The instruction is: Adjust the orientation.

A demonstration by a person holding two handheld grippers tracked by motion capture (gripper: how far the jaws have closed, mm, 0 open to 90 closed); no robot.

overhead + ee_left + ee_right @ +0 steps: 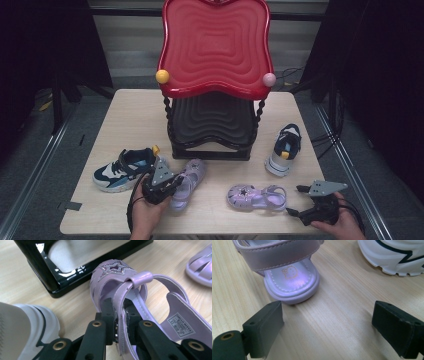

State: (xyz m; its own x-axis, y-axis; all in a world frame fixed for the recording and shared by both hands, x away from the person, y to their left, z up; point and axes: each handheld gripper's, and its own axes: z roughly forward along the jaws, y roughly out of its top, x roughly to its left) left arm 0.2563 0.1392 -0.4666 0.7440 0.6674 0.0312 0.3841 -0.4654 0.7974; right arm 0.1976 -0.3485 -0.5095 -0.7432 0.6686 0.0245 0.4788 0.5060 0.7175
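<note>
The left claw [172, 186] pinches the strap of a purple sandal [187, 182] beside the black rack [212, 145]. The right claw [299, 201] is open near the other sandal [257, 197] on the surface [130, 115].

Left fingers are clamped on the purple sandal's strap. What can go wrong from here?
1. The left gripper pinches only the thin strap of the purple sandal; once lifted, the shoe may swing or slip out.
2. The black rack base sits right ahead of the toe, and the navy sneaker is beside it, so a swing could bump either.
3. The right gripper stands open near the second sandal and could nudge it.
</note>
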